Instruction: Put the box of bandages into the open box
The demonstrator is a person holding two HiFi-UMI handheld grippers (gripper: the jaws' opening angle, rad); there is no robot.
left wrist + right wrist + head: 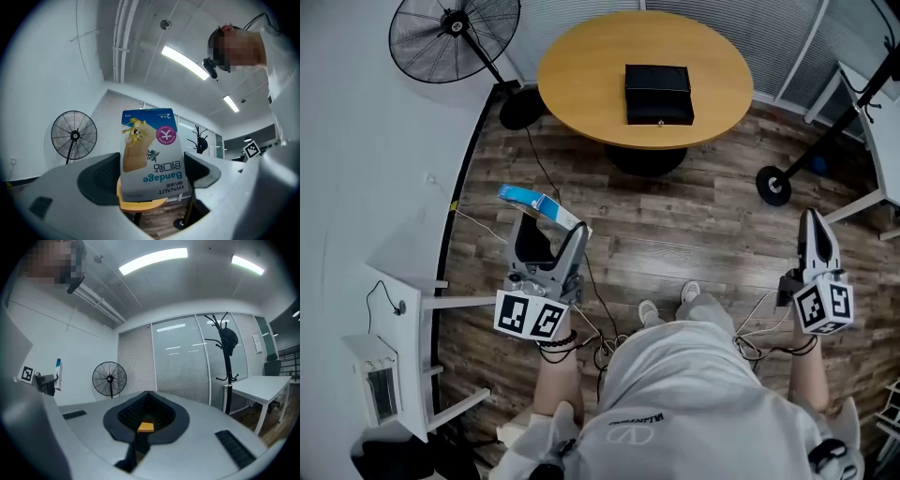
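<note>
Head view: a person stands on a wood-plank floor with a hand-held gripper in each hand, facing a round wooden table well ahead. The left gripper is clamped on the box of bandages. The box sticks up tilted from between the jaws, blue end uppermost, well apart from the table. A black box sits near the middle of the tabletop, with a small latch on its near side. Whether its lid is raised cannot be told from this angle. A pedestal fan stands left of the table. The right gripper is held at the person's right side, its 2 jaws pressed together with nothing between them.

Left gripper view: the dark pads bear on the 2 side edges of the carton. Its printed face reads "Bandage" upside down, beneath a cartoon and a pink roundel.

Right gripper view: the jaws meet at their tips, and a sliver of orange tabletop shows through the gap below them. Beyond the jaws are the fan, a coat stand and a white desk along a wall of blinds.
</note>
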